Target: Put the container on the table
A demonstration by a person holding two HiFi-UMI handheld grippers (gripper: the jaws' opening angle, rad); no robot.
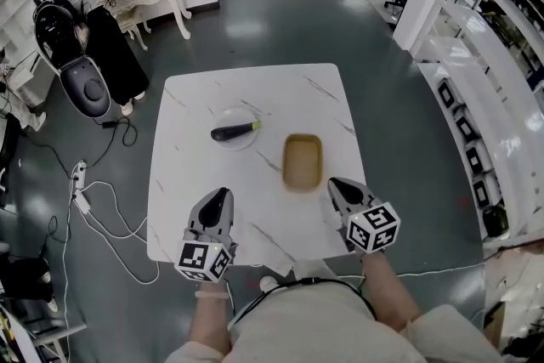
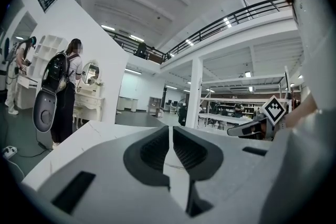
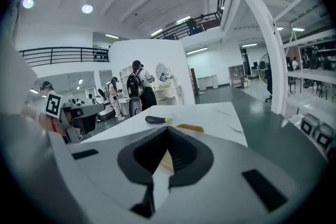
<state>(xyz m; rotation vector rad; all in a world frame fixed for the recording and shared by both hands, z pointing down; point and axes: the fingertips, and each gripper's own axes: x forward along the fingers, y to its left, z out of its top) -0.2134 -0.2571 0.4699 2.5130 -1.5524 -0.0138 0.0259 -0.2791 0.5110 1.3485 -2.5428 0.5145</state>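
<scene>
A tan rectangular container (image 1: 303, 161) rests on the white marble table (image 1: 255, 89), right of its middle. In the right gripper view its rim (image 3: 190, 128) shows just past the jaws. My right gripper (image 1: 333, 183) hovers near the table's front edge, just right of the container, shut and empty. Over the front left part of the table my left gripper (image 1: 223, 194) is held level, its jaws nearly touching with nothing between them. In the left gripper view the left gripper (image 2: 171, 139) points across the bare tabletop.
A white plate (image 1: 235, 130) with a dark eggplant (image 1: 234, 131) lies left of the container. A person (image 1: 85, 13) with a grey machine stands by a white dresser at the far left. Cables and a power strip (image 1: 79, 180) lie on the floor. White shelving (image 1: 476, 89) runs along the right.
</scene>
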